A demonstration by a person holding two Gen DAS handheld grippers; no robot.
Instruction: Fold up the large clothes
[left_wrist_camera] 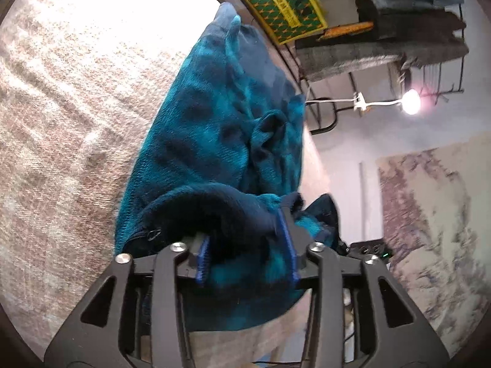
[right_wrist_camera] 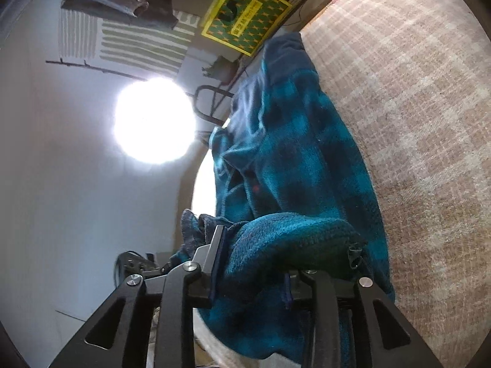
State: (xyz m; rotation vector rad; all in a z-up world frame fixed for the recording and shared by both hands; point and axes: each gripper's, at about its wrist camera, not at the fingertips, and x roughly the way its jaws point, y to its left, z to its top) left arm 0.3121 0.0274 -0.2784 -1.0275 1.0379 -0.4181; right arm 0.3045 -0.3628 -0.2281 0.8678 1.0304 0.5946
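Left wrist: tongs (left_wrist_camera: pixel 247 245) tilt down, parted around fleece (left_wrist_camera: pixel 214 141).

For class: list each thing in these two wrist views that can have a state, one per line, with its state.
Teal plaid fleece garment: bunched, partly folded on the checked surface.
Left gripper: open, fleece between its fingers.
Right gripper: open, fleece fold between its fingers.
Lamp: on.
Zipper pull: hanging at the fold's edge.
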